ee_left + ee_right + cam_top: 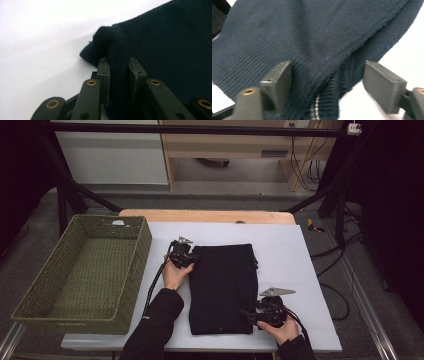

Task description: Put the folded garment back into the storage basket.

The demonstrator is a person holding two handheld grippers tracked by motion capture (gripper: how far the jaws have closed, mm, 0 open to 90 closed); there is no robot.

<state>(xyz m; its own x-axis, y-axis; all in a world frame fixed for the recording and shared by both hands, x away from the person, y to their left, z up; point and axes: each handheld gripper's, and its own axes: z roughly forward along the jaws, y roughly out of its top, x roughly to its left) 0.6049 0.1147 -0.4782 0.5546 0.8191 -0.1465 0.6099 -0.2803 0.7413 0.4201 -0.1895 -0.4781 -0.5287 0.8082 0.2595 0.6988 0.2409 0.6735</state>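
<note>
Your left tool point(119, 72) grips the folded sweater point(222, 287); right tool point(328, 82) straddles its hem, unclamped; basket point(35, 295) awaits.

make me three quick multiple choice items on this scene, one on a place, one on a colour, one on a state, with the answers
1. Where does the basket stand?
A. left of the folded garment
B. right of the folded garment
C. on top of the folded garment

2. What colour is the folded garment?
A. red
B. dark navy
C. yellow

3. How does the left hand-held gripper stand?
A. wide open above the table
B. shut on a fold of the garment
C. shut on the basket rim

Answers:
1. A, the high view shows the green woven basket at the table's left side, apart from the garment.
2. B, the knit reads dark navy in both gripper views.
3. B, in the left gripper view a bunched fold of knit sits pinched between both pads.
</note>
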